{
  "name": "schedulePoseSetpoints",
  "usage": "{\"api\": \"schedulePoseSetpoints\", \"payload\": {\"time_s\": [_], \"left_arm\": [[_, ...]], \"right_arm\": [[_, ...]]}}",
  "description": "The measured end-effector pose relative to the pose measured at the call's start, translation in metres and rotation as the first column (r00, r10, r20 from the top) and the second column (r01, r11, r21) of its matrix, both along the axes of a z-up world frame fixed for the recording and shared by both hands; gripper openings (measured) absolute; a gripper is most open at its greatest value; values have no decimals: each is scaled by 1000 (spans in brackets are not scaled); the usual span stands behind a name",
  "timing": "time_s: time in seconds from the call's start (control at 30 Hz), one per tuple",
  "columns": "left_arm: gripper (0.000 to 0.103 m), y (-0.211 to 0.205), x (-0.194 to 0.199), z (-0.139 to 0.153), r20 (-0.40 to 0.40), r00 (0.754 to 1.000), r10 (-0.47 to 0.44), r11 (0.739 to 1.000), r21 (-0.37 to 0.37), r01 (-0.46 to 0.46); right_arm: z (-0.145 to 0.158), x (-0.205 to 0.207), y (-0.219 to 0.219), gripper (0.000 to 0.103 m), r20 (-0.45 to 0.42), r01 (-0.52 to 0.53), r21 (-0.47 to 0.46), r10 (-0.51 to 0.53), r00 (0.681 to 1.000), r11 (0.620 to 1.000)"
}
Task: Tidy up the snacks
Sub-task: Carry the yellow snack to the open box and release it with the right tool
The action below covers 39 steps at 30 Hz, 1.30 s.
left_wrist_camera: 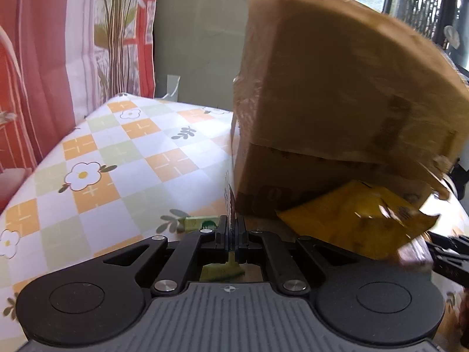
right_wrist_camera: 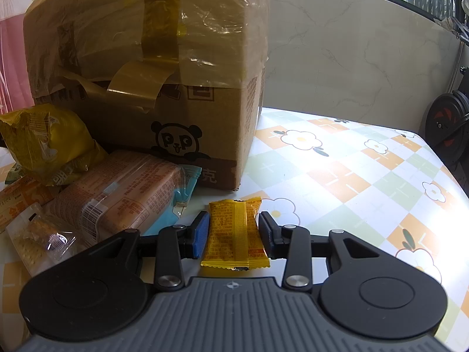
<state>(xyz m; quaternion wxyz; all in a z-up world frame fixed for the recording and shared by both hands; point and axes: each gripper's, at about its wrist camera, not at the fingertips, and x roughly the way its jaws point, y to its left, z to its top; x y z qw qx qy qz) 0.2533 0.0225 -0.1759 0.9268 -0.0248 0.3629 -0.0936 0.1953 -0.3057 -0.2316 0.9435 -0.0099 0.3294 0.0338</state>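
Note:
A taped cardboard box [right_wrist_camera: 164,67] with a panda print stands on the table; it also fills the left wrist view [left_wrist_camera: 337,102]. My right gripper [right_wrist_camera: 234,231] is open, its blue pads either side of a small yellow snack packet [right_wrist_camera: 234,234] lying flat on the table. My left gripper [left_wrist_camera: 231,228] is shut on a thin clear wrapper edge [left_wrist_camera: 230,196] beside the box, with a green packet [left_wrist_camera: 202,224] under it. A yellow bag [left_wrist_camera: 357,217] lies at the box's foot; it also shows in the right wrist view [right_wrist_camera: 49,140].
A pile left of the right gripper holds a long brown biscuit pack [right_wrist_camera: 117,196], a light-blue packet [right_wrist_camera: 183,196] and a clear cracker pack [right_wrist_camera: 35,240]. The checked flower tablecloth [right_wrist_camera: 351,176] stretches right. A curtain [left_wrist_camera: 58,58] hangs behind the table's left edge.

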Motion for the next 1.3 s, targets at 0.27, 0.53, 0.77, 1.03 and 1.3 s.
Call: {"api": "schedulePoseSetpoints", "payload": {"time_s": [0.27,0.53,0.77,1.03,1.3], "left_arm": [[4,5,-34,10,22,1000,-5,999,-39,6],[4,7,-54,36,121,992,-32,999,-1,32],[4,-7,-56,87,257,956,-138,990,0,143],[5,-34,-12,162,396,900,-185,979,-7,204],[5,-82,52,172,366,910,-195,980,49,191]], "right_arm": [[2,-1,8,37,11,-6,-27,6,1000,1000],[33,-25,1,35,75,51,98,-59,995,994],[101,-31,5,35,257,-3,133,-32,966,991],[191,6,28,35,404,-71,122,15,914,990],[200,84,57,35,315,-53,36,39,948,998]]}}
